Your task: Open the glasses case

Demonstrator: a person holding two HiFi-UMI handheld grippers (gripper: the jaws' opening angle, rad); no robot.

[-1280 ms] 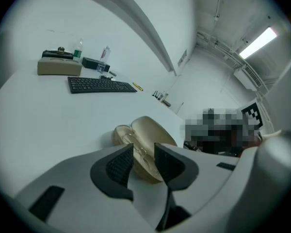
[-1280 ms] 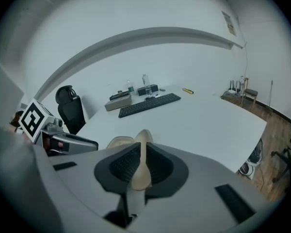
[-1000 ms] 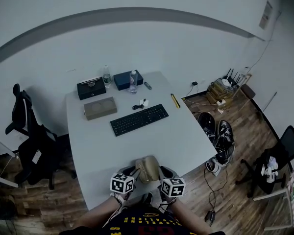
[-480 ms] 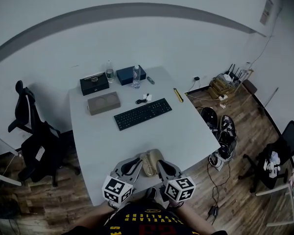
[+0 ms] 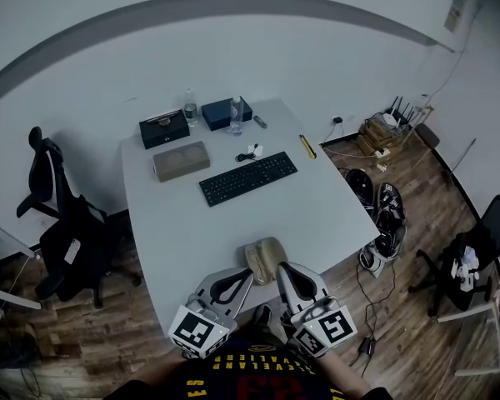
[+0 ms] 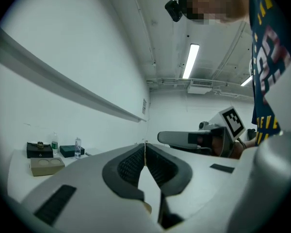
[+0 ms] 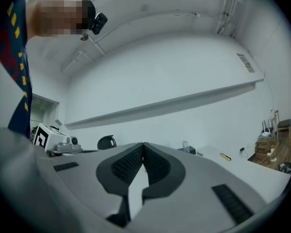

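The tan glasses case (image 5: 263, 258) lies on the white table (image 5: 175, 223) near its front edge, seen as two tan halves side by side; I cannot tell how far it is open. My left gripper (image 5: 248, 275) hangs above the table edge, just short of the case and to its left. Its jaws are closing, the fingertips meet in the left gripper view (image 6: 144, 146), and nothing is between them. My right gripper (image 5: 284, 267) is level with it to the case's right; its jaws are closing too, tips together (image 7: 143, 144), empty. Neither touches the case.
Further back on the table are a black keyboard (image 5: 248, 177), a tan box (image 5: 182, 160), a black box (image 5: 164, 128), a dark blue box (image 5: 225, 111), two bottles (image 5: 190, 107) and a yellow tool (image 5: 307, 147). An office chair (image 5: 62, 223) stands left; shoes and cables (image 5: 385, 215) lie right.
Both grippers have lifted away from the sides of the case and drawn back toward me. The left jaws went from wide apart to shut. The case stays on the table.
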